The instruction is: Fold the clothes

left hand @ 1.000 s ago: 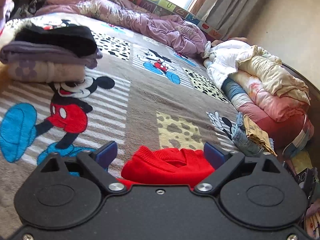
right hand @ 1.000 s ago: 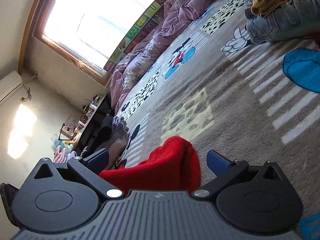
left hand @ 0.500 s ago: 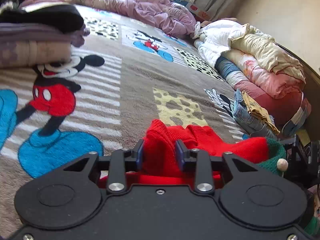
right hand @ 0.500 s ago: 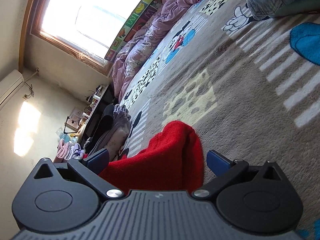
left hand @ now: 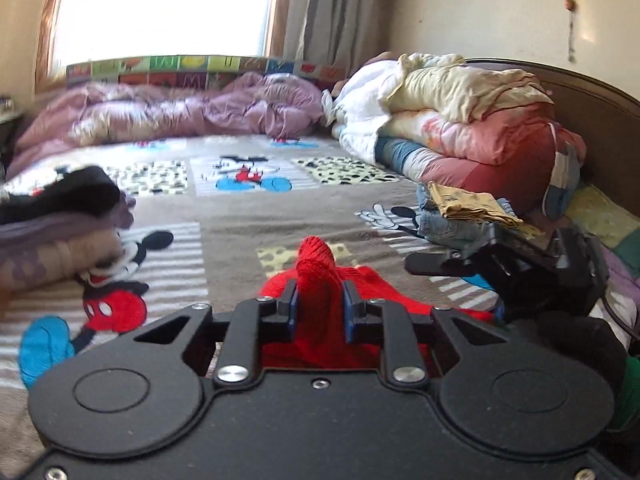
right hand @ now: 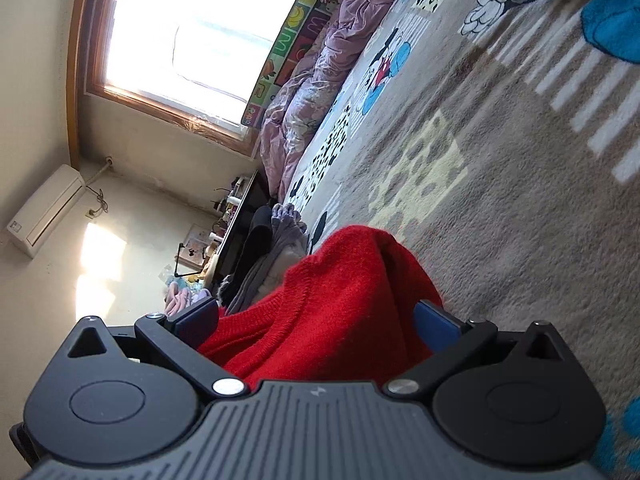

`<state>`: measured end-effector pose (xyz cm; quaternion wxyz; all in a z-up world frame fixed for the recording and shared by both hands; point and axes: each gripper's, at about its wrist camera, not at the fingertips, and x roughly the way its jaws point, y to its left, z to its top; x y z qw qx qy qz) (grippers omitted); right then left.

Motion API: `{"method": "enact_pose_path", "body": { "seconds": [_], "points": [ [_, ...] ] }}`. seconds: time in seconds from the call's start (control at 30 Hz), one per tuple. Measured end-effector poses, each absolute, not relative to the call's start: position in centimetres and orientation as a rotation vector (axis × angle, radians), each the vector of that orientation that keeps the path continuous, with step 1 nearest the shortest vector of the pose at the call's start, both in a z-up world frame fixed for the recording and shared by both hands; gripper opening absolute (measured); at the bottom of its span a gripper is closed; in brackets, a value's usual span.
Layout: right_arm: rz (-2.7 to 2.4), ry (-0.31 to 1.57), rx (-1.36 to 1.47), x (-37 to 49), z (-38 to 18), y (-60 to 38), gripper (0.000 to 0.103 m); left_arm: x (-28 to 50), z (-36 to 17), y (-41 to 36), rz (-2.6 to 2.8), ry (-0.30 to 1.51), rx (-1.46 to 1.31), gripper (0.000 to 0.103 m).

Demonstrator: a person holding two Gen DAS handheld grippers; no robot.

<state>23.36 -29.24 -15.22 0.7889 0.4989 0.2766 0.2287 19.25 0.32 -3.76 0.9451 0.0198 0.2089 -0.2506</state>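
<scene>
A red knitted sweater (left hand: 320, 268) lies on the Mickey Mouse bedspread (left hand: 240, 216). My left gripper (left hand: 319, 312) is shut on a bunched fold of the sweater, which sticks up between the blue pads. In the right wrist view the sweater (right hand: 340, 300) fills the space between the wide-apart jaws of my right gripper (right hand: 316, 320), which is open. The right gripper also shows in the left wrist view (left hand: 520, 264), to the right of the sweater.
A stack of folded clothes (left hand: 60, 232) sits at the left. Folded jeans with a yellow garment (left hand: 460, 212) lie at the right, before piled quilts (left hand: 460, 120). A purple duvet (left hand: 160, 108) lines the window side. A headboard (left hand: 592, 120) is at the right.
My left gripper went from open to shut on a fold of the red sweater and lifted it. The right gripper stayed open and shifted slightly around the sweater.
</scene>
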Motion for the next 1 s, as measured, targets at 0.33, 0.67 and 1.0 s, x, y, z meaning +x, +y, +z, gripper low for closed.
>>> {"method": "enact_pose_path", "body": {
  "seconds": [0.33,0.67,1.0],
  "points": [
    [0.582,0.56,1.087,18.6,-13.5,-28.9,0.103,13.1,-2.9,-1.8,-0.587,0.343,0.167,0.017],
    [0.55,0.513,1.026,12.2,-11.9,-30.5,0.103,6.0,-5.1,-4.6,-0.667,0.292,0.417,0.016],
    [0.512,0.474,1.016,6.9,-11.4,-31.7,0.103,-0.1,-10.5,-7.2,-0.715,0.258,0.788,0.015]
  ]
}}
